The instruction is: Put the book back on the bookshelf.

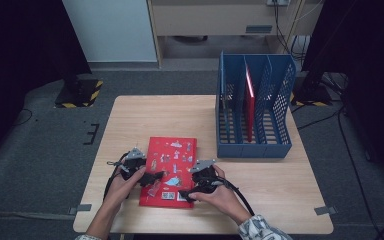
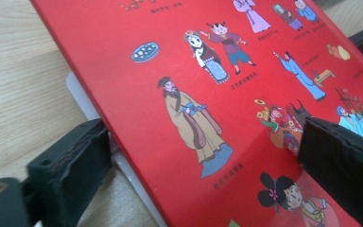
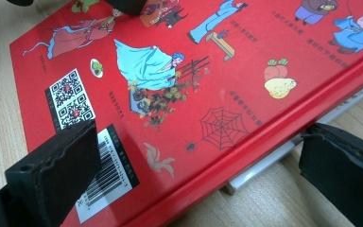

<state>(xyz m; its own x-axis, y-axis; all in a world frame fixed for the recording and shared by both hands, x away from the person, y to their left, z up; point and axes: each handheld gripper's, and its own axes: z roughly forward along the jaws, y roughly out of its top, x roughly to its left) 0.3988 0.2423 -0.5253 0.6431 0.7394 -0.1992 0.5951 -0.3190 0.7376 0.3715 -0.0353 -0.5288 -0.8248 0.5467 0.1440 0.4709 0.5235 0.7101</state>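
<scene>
1. High view: pale wooden table [image 1: 280, 200] on a grey carpeted floor. Red picture book [image 1: 172, 157] flat on the near half, cover printed with small cartoon figures. Left gripper [image 1: 152, 178] at the book's near-left edge, held in the left hand [image 1: 125, 187]. Right gripper [image 1: 187, 195] at the near-right corner, held in the right hand [image 1: 220, 197], patterned sleeve [image 1: 260, 231] behind it. Blue mesh file rack [image 1: 255, 145] standing at the far right of the table, well apart from the book, with a slim red book [image 1: 250, 100] upright in its middle compartment.

2. Left gripper view: two black padded jaws spread wide, straddling the book's long edge. One jaw low beside the edge, over the table; the other over the red cover [image 2: 170, 71], next to a robed, bearded cartoon figure [image 2: 194, 125]. White pages [image 2: 82, 97] peeking out under the cover. Pads not seen pressing on the book.

3. Right gripper view: jaws also spread wide. One pad over the cover near a barcode [image 3: 113, 175] and a QR code [image 3: 69, 99]; the other off the book's edge, above the table. Spider web drawing [image 3: 223, 126] between them. No clamping on the book visible.
</scene>
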